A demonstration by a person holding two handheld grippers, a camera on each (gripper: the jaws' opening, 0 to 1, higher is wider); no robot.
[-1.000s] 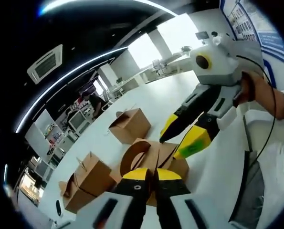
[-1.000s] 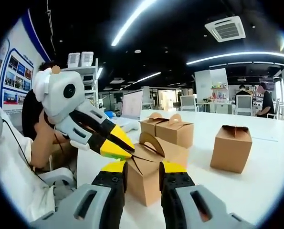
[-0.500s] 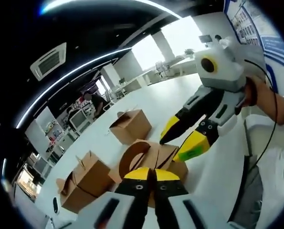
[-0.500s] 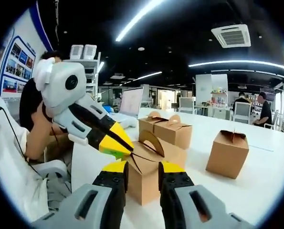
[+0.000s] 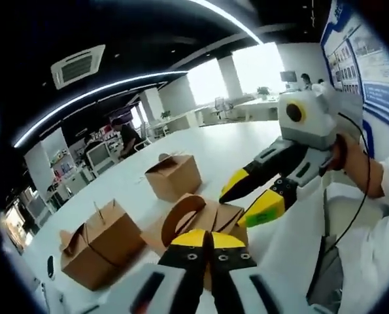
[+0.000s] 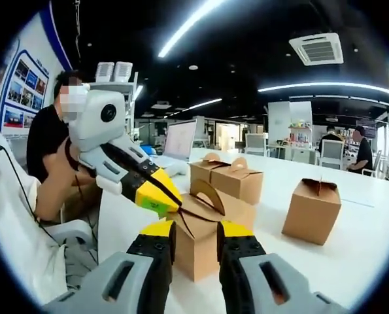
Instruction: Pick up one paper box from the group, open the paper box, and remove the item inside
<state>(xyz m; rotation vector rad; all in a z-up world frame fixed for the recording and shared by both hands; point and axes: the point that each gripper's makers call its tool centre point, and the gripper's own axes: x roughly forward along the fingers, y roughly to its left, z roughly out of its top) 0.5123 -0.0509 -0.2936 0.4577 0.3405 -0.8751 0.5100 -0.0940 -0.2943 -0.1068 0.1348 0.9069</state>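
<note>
Since a second ago my left gripper has rolled level; its yellow-tipped jaws stay pressed together on the near edge of the brown paper box with the arched handle. That box sits on the white table, top flaps partly lifted. My right gripper stands apart astride the box's near corner, gripping nothing. Three closed brown boxes stand around; a person in black sits behind.
</note>
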